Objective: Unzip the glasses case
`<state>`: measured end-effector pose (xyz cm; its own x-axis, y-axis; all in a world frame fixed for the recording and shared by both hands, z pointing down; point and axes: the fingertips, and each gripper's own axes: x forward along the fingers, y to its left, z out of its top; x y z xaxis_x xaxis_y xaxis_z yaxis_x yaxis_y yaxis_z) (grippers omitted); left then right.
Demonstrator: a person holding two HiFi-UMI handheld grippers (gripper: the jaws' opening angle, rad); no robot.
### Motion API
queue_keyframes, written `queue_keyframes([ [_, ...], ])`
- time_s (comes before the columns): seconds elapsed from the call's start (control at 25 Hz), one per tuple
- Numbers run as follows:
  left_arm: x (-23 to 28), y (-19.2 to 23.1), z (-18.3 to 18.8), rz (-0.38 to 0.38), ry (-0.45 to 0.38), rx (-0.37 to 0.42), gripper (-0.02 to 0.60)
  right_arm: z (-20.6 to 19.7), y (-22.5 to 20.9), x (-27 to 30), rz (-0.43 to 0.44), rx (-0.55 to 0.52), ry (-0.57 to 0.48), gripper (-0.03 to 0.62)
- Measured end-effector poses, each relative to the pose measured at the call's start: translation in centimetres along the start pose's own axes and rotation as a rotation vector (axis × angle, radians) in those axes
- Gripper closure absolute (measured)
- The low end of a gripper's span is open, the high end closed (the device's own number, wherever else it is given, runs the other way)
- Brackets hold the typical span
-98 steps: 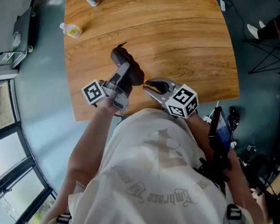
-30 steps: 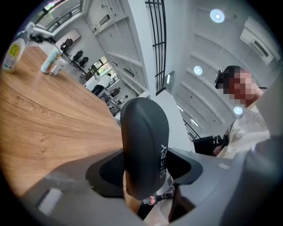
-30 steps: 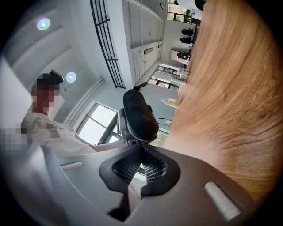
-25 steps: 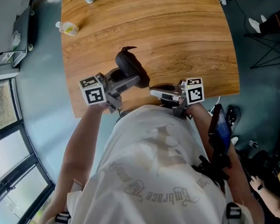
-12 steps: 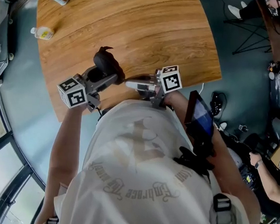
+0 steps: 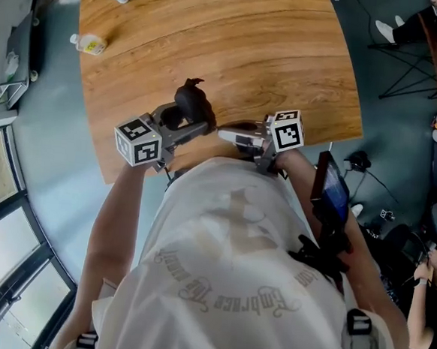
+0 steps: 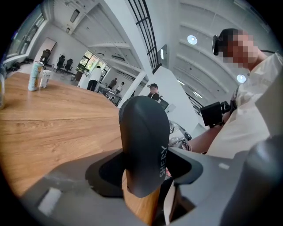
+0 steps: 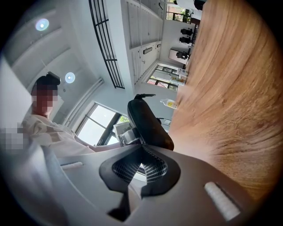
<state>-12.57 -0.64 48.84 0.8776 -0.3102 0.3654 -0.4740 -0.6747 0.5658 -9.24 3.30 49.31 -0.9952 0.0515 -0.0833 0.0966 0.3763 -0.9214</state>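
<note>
The left gripper (image 6: 180, 122), clamped on the glasses case (image 6: 195, 103), has just tipped it down toward the right gripper (image 6: 227, 136), jaws pinched shut, so the unzipping looks lined up, not yet begun.

Glasses case (image 6: 194, 104): dark matt shell, smooth, prob. plastic or faux leather; worktop (image 6: 236, 43): wood grain w/ satin sheen; right gripper (image 8: 141, 154) fingers (image 8: 199, 176): grey matt plastic, mesh-textured pads (image 8: 154, 170); shirt (image 6: 226, 268): white cloth.
</note>
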Motion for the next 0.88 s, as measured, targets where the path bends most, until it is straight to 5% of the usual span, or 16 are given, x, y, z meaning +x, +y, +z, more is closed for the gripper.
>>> queue_keyframes([
  [0.6, 0.1, 0.6, -3.5, 0.078, 0.245, 0.149, 0.285, 0.3, -0.6, 0.3, -0.044, -0.027, 0.029, 0.588],
  [0.88, 0.9, -0.3, -1.6, 0.034, 0.228, 0.159, 0.27, -0.3, -0.8, 0.7, -0.049, -0.023, 0.08, 0.588],
])
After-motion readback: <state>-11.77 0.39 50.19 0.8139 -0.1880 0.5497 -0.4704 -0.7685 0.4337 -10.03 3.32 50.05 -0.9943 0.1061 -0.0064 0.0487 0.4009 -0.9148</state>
